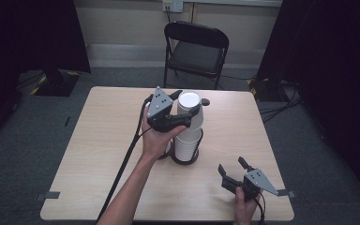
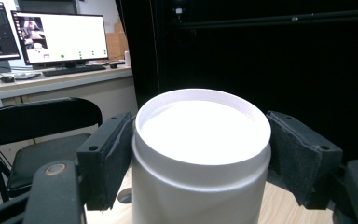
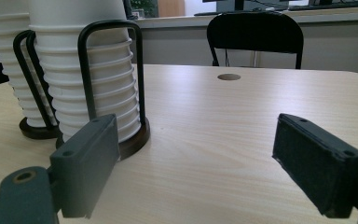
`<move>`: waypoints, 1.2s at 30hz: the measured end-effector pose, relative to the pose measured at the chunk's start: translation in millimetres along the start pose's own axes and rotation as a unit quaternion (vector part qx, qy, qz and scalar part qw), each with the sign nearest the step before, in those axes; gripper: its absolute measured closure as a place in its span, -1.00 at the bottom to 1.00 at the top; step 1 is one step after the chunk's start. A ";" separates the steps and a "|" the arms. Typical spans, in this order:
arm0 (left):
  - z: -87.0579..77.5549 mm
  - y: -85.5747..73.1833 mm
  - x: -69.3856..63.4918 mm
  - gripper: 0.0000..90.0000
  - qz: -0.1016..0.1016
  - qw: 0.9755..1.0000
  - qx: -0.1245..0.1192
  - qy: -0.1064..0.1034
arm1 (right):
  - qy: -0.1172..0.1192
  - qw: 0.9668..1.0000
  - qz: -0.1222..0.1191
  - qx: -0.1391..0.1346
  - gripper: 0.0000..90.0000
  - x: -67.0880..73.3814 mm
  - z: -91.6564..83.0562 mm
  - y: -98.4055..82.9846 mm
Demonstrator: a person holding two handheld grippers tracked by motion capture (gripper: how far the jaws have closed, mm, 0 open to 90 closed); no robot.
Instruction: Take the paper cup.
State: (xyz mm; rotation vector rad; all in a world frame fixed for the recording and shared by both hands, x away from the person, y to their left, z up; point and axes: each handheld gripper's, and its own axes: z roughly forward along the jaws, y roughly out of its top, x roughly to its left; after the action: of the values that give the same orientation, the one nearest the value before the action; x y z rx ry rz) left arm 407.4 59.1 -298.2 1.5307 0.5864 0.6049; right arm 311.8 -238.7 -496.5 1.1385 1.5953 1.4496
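The right gripper point(image 1: 233, 169) sits low at the near right part of the table point(image 1: 98, 154), held in a hand point(image 1: 244, 206), its jaws standing wide apart with nothing between them. Seen along those jaws, bare tabletop lies between the pads point(image 3: 320, 168). Ahead of it and to its left stands a stack of white paper cups point(image 3: 91, 88) nested inside a black wire holder point(image 3: 109, 70) on a dark round base, and a second stack point(image 3: 9, 60) in its own holder stands just beyond the first, farther left.

Farther out, over the middle of the table, the left gripper point(image 1: 187, 107) is raised above the stack and clamped on the top cup point(image 1: 190, 110), which sits upside down with its flat white bottom up. In the left gripper view that cup point(image 2: 200, 154) sits squarely between the two black pads point(image 2: 105, 158), each pressed to a side just under the rim of its base. The left hand point(image 1: 157, 138) holds the gripper from the near side.

Beyond the left gripper, past the far edge of the table, stands a black folding chair point(image 1: 194, 49), and behind it in the left gripper view a desk carries a lit monitor point(image 2: 60, 37).
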 end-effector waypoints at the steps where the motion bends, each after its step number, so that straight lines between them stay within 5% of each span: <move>1: -0.9 0.6 0.6 -0.43 0.002 1.000 0.000 -0.001 | 0.000 1.000 0.000 0.000 -0.69 0.0 0.0 0.0; 36: -22.5 19.9 5.9 -0.43 -0.012 0.998 -0.057 -0.001 | -0.001 1.000 -0.001 0.002 -0.69 -0.4 0.6 0.1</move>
State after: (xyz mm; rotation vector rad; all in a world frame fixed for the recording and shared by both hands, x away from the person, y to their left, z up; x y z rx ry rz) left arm 396.3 78.6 -277.4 1.4151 0.5584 0.6081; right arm 312.6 -238.8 -496.5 1.1410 1.5975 1.4445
